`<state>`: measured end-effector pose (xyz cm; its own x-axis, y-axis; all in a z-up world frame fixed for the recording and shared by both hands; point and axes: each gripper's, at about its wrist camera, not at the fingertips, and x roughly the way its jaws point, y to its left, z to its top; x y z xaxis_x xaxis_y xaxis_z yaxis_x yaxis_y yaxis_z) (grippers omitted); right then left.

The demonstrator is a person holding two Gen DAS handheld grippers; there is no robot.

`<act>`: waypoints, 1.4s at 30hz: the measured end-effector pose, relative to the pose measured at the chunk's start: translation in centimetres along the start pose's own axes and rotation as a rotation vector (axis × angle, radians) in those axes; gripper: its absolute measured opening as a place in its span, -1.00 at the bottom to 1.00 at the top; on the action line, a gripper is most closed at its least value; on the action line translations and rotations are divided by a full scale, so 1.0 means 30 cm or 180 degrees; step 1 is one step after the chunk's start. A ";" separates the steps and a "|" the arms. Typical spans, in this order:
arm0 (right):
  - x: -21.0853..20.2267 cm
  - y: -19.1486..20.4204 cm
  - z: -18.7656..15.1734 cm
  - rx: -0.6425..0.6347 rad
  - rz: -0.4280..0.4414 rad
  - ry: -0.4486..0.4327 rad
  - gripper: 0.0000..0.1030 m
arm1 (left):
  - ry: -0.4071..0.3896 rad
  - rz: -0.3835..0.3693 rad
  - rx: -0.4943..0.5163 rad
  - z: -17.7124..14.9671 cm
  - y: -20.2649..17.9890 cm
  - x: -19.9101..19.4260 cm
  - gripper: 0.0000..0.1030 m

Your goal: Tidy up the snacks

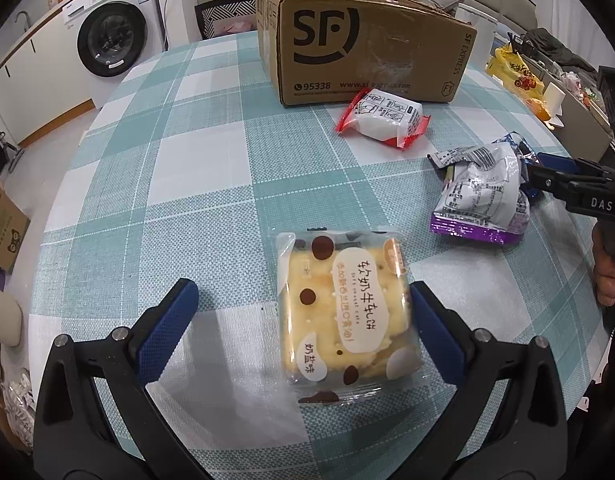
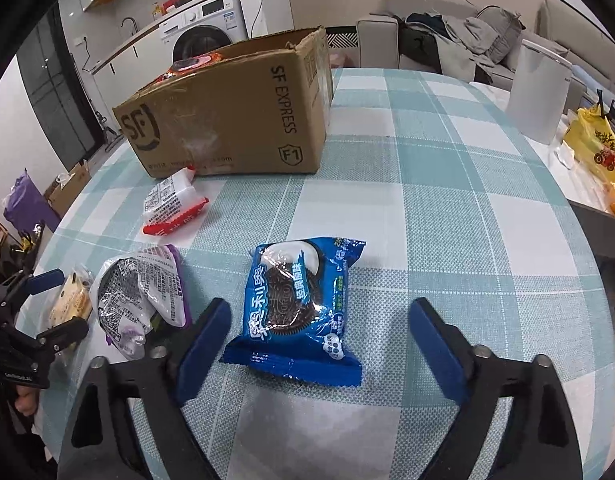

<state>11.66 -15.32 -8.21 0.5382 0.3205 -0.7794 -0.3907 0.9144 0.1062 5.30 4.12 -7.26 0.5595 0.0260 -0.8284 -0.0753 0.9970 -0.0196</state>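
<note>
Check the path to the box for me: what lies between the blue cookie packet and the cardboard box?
Only bare checked tablecloth between blue cookie packet and cardboard box, per the right wrist view.
</note>
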 end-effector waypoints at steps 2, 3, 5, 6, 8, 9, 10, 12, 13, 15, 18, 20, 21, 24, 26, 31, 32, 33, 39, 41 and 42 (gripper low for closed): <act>-0.003 0.000 0.001 -0.0009 0.0030 -0.0034 0.53 | -0.0008 -0.0001 -0.0002 0.000 0.000 0.000 1.00; -0.005 0.003 0.000 -0.0005 0.0076 -0.0047 0.50 | -0.0011 -0.0003 -0.0001 0.000 0.000 0.000 1.00; -0.008 0.007 -0.001 -0.0012 0.0166 -0.0058 0.42 | -0.0017 -0.0003 -0.0002 -0.001 0.000 0.000 0.99; -0.009 0.011 -0.002 -0.0028 0.0184 -0.0060 0.37 | -0.0019 -0.0004 -0.0002 -0.001 0.001 0.000 1.00; -0.011 0.018 -0.004 -0.0050 0.0202 -0.0064 0.21 | -0.0020 -0.0003 -0.0003 0.000 0.000 0.000 1.00; -0.012 0.020 -0.005 -0.0058 0.0210 -0.0067 0.14 | -0.0019 -0.0003 -0.0003 -0.001 0.000 0.000 1.00; -0.013 0.021 -0.006 -0.0066 0.0220 -0.0068 0.03 | -0.0018 -0.0003 -0.0003 -0.001 0.001 0.000 1.00; -0.015 0.023 -0.007 -0.0075 0.0231 -0.0072 -0.04 | -0.0020 -0.0002 -0.0004 0.000 0.001 0.000 1.00; -0.016 0.022 -0.007 -0.0072 0.0239 -0.0078 -0.09 | -0.0021 -0.0003 -0.0003 0.000 0.001 0.001 1.00; -0.020 0.017 -0.007 -0.0046 0.0269 -0.0098 -0.12 | -0.0022 -0.0002 -0.0003 0.000 0.000 0.001 1.00; -0.034 0.011 -0.005 -0.0009 0.0311 -0.0151 -0.12 | -0.0022 -0.0002 -0.0002 -0.001 0.000 0.000 0.99; -0.045 0.009 -0.001 -0.0003 0.0313 -0.0184 -0.12 | -0.0022 -0.0001 -0.0004 -0.001 0.000 0.000 1.00; -0.051 0.006 0.001 0.0017 0.0319 -0.0207 -0.12 | -0.0020 0.0001 -0.0002 -0.001 0.000 0.000 0.99; -0.069 -0.002 0.006 0.0065 0.0365 -0.0261 -0.12 | -0.0010 -0.0008 0.0012 0.001 -0.002 -0.002 0.99; -0.079 -0.004 0.009 0.0074 0.0368 -0.0291 -0.12 | 0.0000 -0.0020 0.0029 0.000 -0.005 -0.003 0.99; -0.093 -0.009 0.013 0.0099 0.0375 -0.0328 -0.12 | -0.0009 -0.0087 0.0093 -0.005 -0.019 -0.012 0.82; -0.094 -0.010 0.014 0.0099 0.0380 -0.0336 -0.12 | -0.0019 -0.0113 0.0116 -0.004 -0.025 -0.017 0.76; -0.098 -0.009 0.014 0.0098 0.0385 -0.0348 -0.12 | -0.0041 -0.0134 0.0139 -0.006 -0.030 -0.022 0.58; -0.114 -0.009 0.015 0.0095 0.0403 -0.0406 -0.12 | -0.0132 -0.0231 0.0191 -0.007 -0.051 -0.040 0.06; -0.118 -0.010 0.017 0.0102 0.0412 -0.0417 -0.12 | -0.0152 -0.0266 0.0149 -0.004 -0.049 -0.042 0.06; -0.121 -0.010 0.017 0.0105 0.0415 -0.0424 -0.12 | -0.0165 -0.0268 0.0145 -0.003 -0.050 -0.044 0.06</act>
<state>10.21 -16.65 -5.08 0.5797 0.4648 -0.6693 -0.4401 0.8698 0.2228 4.60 2.57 -6.20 0.6043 -0.0556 -0.7948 0.0107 0.9980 -0.0616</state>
